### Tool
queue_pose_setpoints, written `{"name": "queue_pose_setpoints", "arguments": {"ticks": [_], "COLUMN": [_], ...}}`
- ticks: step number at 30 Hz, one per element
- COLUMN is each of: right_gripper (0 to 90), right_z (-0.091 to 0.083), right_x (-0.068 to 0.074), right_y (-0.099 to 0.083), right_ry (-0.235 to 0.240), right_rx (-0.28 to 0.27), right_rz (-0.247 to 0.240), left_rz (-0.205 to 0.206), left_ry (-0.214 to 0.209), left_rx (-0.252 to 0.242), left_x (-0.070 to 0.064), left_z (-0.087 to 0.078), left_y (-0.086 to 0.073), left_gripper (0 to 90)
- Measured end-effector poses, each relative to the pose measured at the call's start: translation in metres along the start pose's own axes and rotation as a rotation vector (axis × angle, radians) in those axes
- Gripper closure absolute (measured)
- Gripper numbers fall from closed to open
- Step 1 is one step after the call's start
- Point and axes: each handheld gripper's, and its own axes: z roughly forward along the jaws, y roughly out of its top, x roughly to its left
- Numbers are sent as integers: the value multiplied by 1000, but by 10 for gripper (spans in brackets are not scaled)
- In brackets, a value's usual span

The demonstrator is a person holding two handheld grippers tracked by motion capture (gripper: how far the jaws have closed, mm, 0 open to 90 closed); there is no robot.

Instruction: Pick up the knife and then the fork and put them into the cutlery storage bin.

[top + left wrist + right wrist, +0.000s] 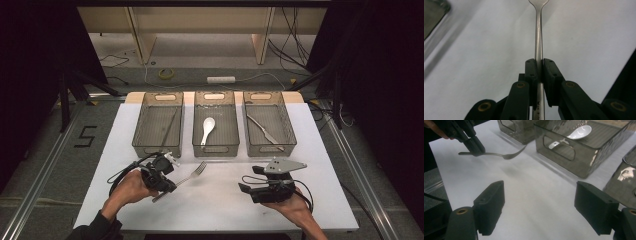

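A metal fork (192,173) is clamped by its handle in my left gripper (168,185), at the front left of the white table (220,200). Its tines point toward the bins. In the left gripper view the two black jaws (539,71) are shut on the fork's handle (538,37). The right gripper view shows the fork (499,155) hanging just above the table, with its shadow below it. My right gripper (245,183) rests at the front right, open and holding nothing. Its pads (490,206) stand wide apart.
Three grey see-through bins stand in a row at the back. The left bin (158,145) holds a thin utensil, the middle bin (216,147) a white spoon (207,129), and the right bin (270,146) a knife (263,131). Bare table lies between the grippers.
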Motion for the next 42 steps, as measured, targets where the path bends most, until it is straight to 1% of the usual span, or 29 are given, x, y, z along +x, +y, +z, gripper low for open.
{"name": "queue_pose_setpoints", "arguments": {"ticks": [2, 3, 4, 6, 9, 12, 14, 16, 17, 18, 19, 21, 25, 31, 34, 36, 37, 38, 40, 42], "right_gripper": [252, 252, 251, 252, 254, 267, 273, 275, 275, 280, 284, 288, 313, 354, 399, 431, 443, 467, 514, 558], "right_z": [1, 2, 2, 4, 7, 12, 15, 19, 21, 24, 26, 29, 38, 50, 54, 57, 58, 59, 61, 61], "right_x": [4, 7, 9, 16, 25, 34, 38, 42, 43, 45, 47, 49, 53, 57, 60, 62, 63, 63, 64, 64], "right_y": [1, 3, 3, 5, 8, 10, 10, 10, 10, 10, 10, 10, 9, 8, 8, 8, 7, 7, 6, 5], "right_ry": [3, 4, 5, 9, 14, 20, 23, 18, 19, 24, 25, 25, 32, 11, -12, -18, -28, -28, -44, -48], "right_rx": [-7, -11, -11, -11, -7, 9, 22, 40, 53, 62, 66, 81, 108, 140, 146, 155, 158, 162, 168, 169], "right_rz": [-25, -49, -58, -99, -166, -229, -258, -296, -314, -327, -338, -370, -401, -463, -509, -541, -553, -565, -590, -607], "left_rz": [18, 25, 35, 50, 85, 101, 118, 123, 138, 143, 145, 164, 180, 207, 220, 221, 211, 226, 231, 234], "left_ry": [-8, -14, -25, -35, -48, -76, -79, -85, -86, -87, -89, -88, -87, -93, -97, -102, -106, -106, -109, -112], "left_rx": [0, -1, 5, -1, 24, 35, 49, 51, 59, 58, 59, 67, 61, 78, 82, 80, 71, 79, 91, 93], "left_x": [-6, -7, -10, -16, -23, -28, -32, -36, -38, -39, -41, -45, -51, -60, -63, -64, -65, -65, -65, -66], "left_z": [-1, -1, 0, 1, 5, 11, 14, 16, 16, 17, 17, 17, 16, 14, 13, 12, 13, 12, 12, 13], "left_y": [6, 9, 12, 19, 30, 41, 47, 53, 56, 58, 59, 63, 69, 75, 77, 78, 78, 79, 79, 80], "left_gripper": [820, 820, 821, 821, 820, 820, 820, 820, 820, 820, 820, 820, 820, 820, 820, 820, 820, 820, 820, 820]}}
